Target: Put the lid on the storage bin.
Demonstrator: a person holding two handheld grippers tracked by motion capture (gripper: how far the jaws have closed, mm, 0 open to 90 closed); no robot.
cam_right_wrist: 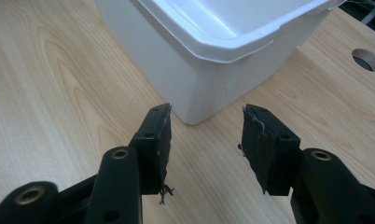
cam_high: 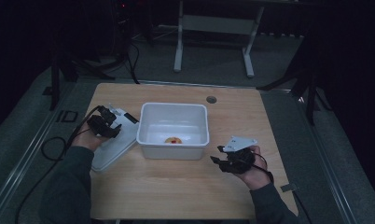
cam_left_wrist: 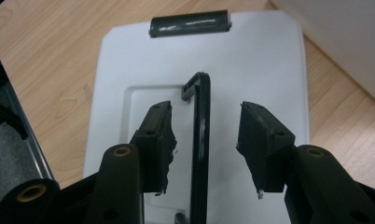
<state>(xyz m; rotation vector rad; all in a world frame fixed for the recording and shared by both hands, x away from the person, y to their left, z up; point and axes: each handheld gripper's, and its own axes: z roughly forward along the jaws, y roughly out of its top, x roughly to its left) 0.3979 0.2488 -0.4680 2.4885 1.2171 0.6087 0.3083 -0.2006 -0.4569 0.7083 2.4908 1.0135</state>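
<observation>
One white rectangular plastic tub (cam_high: 173,130) stands open near the middle of the light wooden worktop (cam_high: 176,186), and it serves as the landmark here. Inside it lies one small yellowish item with a red spot (cam_high: 173,140), too small to name. One flat white plastic lid (cam_high: 112,145) lies on the worktop just beside the tub's left wall, partly over the worktop's left edge. The lid carries one dark clip (cam_left_wrist: 190,23) at its far end and one thin black wire handle (cam_left_wrist: 200,140) along its middle. There are two claws, one in each hand.

The left claw (cam_left_wrist: 205,140) hovers over the lid, left of the tub. Its jaws stand fairly wide, one on each side of the wire handle — the handle sits between them with a gap on both sides, so nothing is gripped. The handle's long axis runs away from the claw toward the clip end, in line with the lid's own long axis; in the high view the lid lies slanted, its far end angled toward the tub's far left corner.

The right claw (cam_right_wrist: 206,140) is held low over bare worktop just off the tub's near right corner — its jaws point at that corner, stand moderately apart and hold nothing. In the high view a grey three-cornered plate (cam_high: 239,143) tops it.
</observation>
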